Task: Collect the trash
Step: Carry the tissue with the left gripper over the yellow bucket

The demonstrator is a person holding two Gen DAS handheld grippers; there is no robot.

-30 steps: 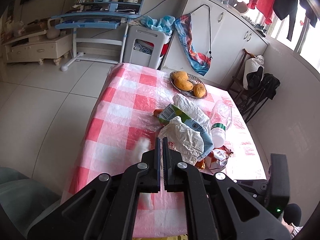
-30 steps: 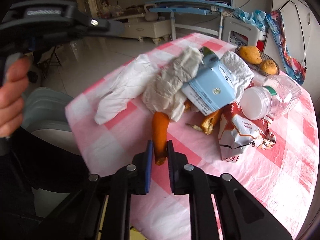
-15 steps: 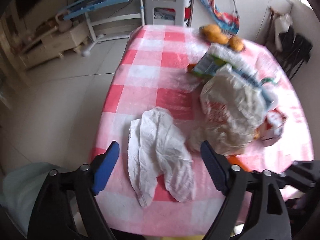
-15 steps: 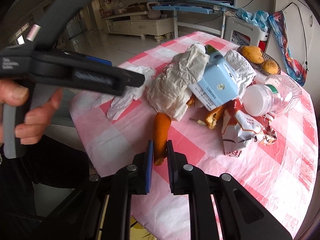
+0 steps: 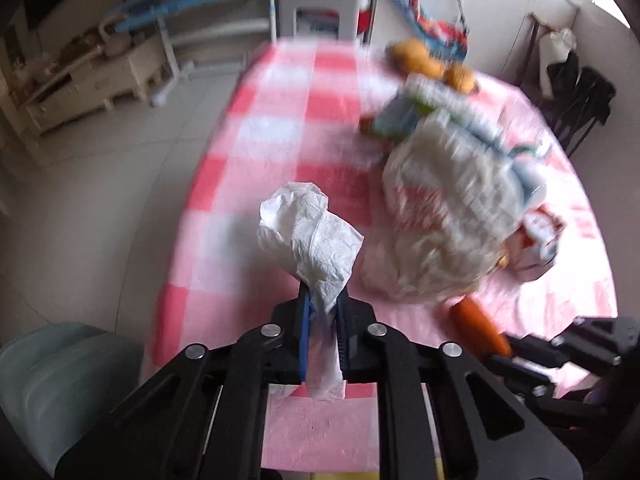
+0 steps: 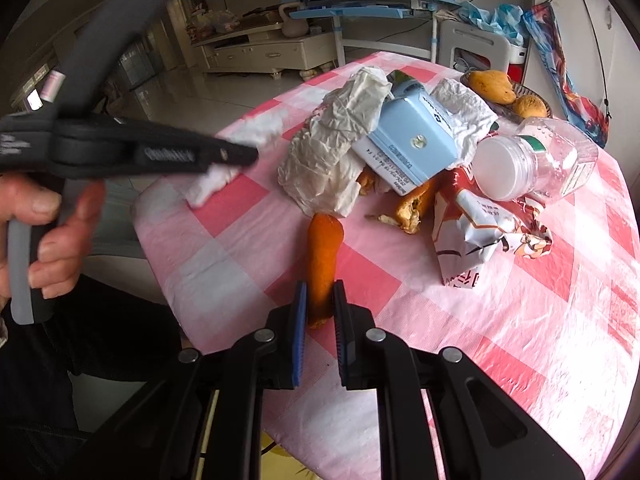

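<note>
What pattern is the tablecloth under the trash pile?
Pink, red and white checks; the tablecloth shows sharpest in the right wrist view.

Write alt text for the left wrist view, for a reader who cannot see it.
The left hand-held gripper is shut on a crumpled white tissue, held above a table with a pink checked cloth. To the right, blurred by motion, lies a heap of trash topped by a white crumpled bag, with an orange peel at its near edge.
</note>
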